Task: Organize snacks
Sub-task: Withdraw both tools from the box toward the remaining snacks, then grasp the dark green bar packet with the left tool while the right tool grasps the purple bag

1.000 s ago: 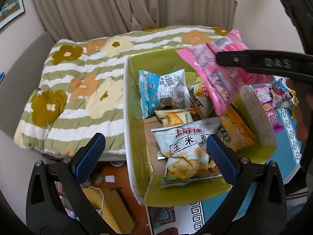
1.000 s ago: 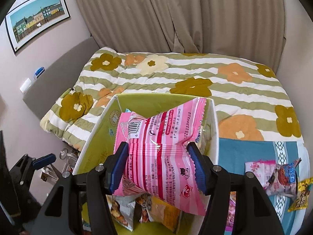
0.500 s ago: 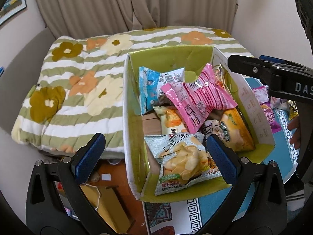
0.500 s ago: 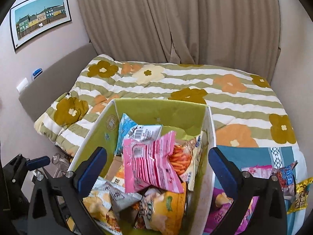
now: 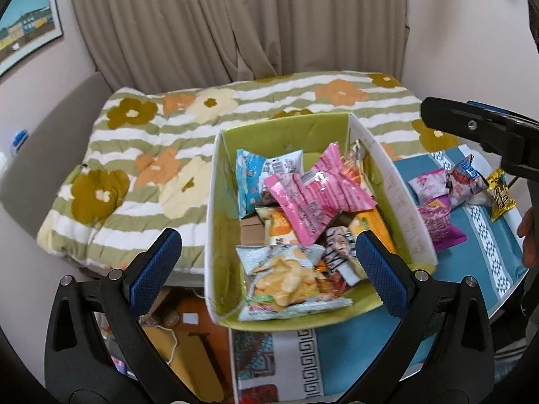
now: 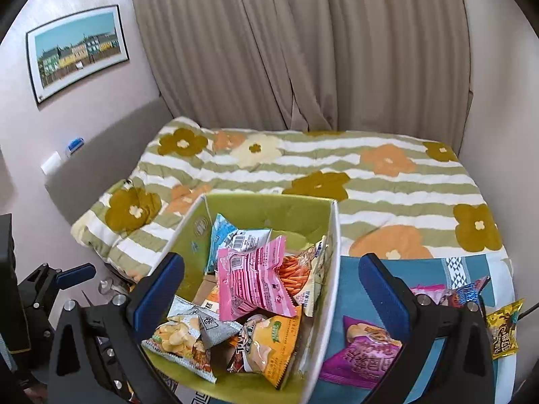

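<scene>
Tongs, left view: left tongs (image 5: 266, 266) gape wide, holding nothing, above the green box (image 5: 215, 222) of snacks; pink packet (image 5: 316, 198) lies on top.
Risk, left view: box overhangs the surface (image 5: 370, 343); a nudge could tip it.
Tongs, right view: right tongs (image 6: 269, 293) gape wide, empty.
Risk, right view: purple packet (image 6: 363, 353) lies just beside the box; a sloppy pinch drags it.

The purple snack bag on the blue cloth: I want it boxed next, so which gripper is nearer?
Right. The right gripper hangs open with its right finger just above the purple snack bag. The left gripper is open over the green box, with the box wall between.
</scene>
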Tool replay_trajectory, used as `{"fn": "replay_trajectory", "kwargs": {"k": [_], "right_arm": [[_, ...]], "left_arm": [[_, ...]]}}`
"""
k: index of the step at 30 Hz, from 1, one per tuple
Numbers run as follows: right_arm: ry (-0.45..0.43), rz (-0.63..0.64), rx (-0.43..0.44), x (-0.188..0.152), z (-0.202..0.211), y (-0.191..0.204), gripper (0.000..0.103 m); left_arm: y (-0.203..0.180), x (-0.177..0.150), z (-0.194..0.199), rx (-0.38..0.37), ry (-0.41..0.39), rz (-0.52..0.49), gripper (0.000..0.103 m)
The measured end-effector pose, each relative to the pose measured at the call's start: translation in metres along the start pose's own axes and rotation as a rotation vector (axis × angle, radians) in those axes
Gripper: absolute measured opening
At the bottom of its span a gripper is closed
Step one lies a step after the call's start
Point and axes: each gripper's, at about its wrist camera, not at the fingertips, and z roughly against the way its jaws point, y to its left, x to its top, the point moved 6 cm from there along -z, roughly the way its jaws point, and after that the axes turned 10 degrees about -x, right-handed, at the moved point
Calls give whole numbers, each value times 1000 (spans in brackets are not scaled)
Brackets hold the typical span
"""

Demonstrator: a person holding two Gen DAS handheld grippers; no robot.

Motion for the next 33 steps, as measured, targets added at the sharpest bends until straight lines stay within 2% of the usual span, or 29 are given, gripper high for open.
{"fn": "replay_trajectory", "kwargs": {"k": [11, 21, 26, 33], "right_arm": [[-40, 12, -17, -20, 60, -79, 103], [-25, 8, -36, -61, 88, -158, 103], [5, 13, -1, -82, 83, -184, 103], [110, -13, 72, -116, 48, -209, 103]], "left_arm": [[-69, -19, 26, 29, -34, 69, 102], [-146, -54, 21, 28, 13, 105, 102], [-178, -85, 3, 15, 62, 143, 102], [-211, -128, -37, -21, 170, 182, 102]]}}
